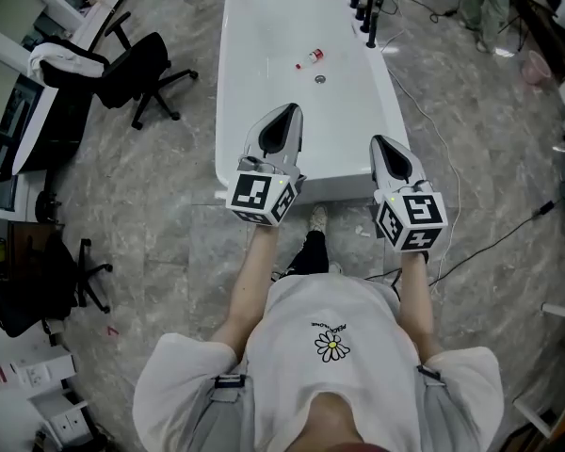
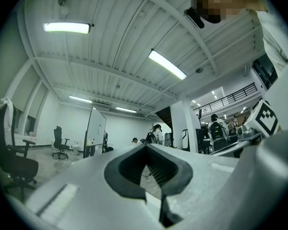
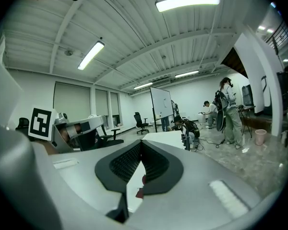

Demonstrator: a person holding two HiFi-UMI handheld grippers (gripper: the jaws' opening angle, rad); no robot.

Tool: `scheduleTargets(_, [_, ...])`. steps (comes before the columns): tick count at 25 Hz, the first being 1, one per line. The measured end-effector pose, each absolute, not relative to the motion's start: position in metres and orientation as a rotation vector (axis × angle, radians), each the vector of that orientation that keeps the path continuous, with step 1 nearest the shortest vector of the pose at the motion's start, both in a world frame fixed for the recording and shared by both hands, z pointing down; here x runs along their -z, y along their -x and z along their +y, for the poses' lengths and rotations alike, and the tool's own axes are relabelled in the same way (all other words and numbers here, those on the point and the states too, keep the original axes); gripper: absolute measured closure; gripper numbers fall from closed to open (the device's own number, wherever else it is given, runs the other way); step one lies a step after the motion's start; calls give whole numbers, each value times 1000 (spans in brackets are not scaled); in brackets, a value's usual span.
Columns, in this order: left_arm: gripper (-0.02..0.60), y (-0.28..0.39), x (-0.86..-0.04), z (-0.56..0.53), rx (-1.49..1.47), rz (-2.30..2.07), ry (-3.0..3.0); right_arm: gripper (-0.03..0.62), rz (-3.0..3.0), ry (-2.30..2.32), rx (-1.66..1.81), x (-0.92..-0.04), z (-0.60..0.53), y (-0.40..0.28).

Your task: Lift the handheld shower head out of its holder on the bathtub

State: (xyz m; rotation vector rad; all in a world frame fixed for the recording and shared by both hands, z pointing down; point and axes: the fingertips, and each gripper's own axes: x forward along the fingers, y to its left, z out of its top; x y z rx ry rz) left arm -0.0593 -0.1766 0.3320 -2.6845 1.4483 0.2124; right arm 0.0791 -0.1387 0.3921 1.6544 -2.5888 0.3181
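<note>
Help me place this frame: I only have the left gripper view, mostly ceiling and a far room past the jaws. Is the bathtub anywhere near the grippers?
Observer: Yes. In the head view the left gripper and the right gripper both show over the near end of a white rectangular bathtub.
Operator: Where is the shower head?
Observer: A dark tap fitting stands at the tub's far right corner, far from both grippers; the shower head itself is too small to single out.
Operator: Is anything inside the tub?
Observer: A small red-and-white bottle lies on its floor, beside the round drain.
</note>
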Motion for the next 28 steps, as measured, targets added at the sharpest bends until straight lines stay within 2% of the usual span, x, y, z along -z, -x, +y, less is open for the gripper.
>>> scheduleTargets(16, [581,107,-314,-373,-282,1424,2673,569,-2454,-1803,-258,-373,-351,-60])
scheduleTargets(28, [581,84,-318,-444,-268,1471,2673,563,-2415,-1816,-270,-380,-423,-98])
